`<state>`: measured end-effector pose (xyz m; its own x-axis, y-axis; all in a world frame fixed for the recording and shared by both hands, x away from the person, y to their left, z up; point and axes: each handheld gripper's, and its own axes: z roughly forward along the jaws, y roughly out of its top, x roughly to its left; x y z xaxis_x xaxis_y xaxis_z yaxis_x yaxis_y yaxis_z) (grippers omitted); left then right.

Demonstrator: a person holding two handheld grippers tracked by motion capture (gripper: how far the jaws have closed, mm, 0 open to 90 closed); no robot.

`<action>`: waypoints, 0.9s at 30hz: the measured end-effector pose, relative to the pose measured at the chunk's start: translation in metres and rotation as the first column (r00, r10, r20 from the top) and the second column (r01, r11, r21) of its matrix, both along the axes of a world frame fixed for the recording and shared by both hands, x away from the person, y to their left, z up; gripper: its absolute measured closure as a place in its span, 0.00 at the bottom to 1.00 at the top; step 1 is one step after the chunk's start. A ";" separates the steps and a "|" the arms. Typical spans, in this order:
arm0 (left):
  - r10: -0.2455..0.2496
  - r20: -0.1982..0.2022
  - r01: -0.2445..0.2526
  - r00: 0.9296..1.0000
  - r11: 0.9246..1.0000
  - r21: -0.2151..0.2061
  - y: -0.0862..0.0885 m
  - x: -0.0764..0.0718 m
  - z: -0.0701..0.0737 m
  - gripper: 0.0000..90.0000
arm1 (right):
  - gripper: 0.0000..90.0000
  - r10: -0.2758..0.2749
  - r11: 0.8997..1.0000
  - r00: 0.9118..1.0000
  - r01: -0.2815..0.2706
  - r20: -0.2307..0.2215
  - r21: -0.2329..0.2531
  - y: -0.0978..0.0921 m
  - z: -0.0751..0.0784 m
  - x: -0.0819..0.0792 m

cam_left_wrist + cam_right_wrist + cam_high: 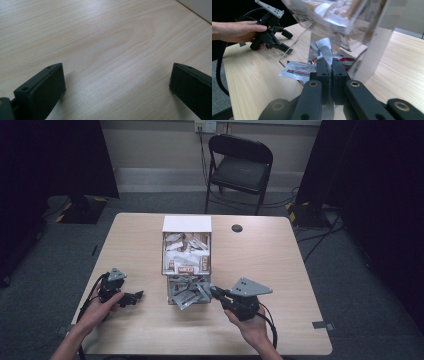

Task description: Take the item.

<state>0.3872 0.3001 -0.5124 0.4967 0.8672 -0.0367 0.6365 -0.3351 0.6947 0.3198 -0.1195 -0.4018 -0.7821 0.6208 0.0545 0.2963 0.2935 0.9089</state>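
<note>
A clear plastic dispenser box (186,252) full of small sachets stands in the middle of the wooden table (280,270). More sachets (186,295) spill from its open bottom tray. My right gripper (214,292) is at that tray's right side, shut on a silver sachet (325,47) that sticks up between its jaws (331,63). A white and red sachet (298,70) lies flat just ahead. My left gripper (136,296) rests low at the table's left, apart from the box. Its jaws stand wide open over bare wood (105,45), with nothing between them.
A black round grommet (237,228) sits in the tabletop at the back right of the box. A black folding chair (240,162) stands beyond the table. Dark curtains hang on both sides. The clear box wall (372,37) is close on the right gripper's right.
</note>
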 end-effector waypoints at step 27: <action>0.000 0.000 0.000 1.000 1.000 0.000 0.000 0.000 0.000 0.00 | 0.96 -0.108 0.994 0.994 0.107 0.012 0.036 -0.036 0.005 0.013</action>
<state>0.3872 0.3001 -0.5124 0.4970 0.8670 -0.0362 0.6361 -0.3356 0.6948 0.3330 -0.1557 -0.3964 -0.7117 0.6992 0.0677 0.3118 0.2280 0.9224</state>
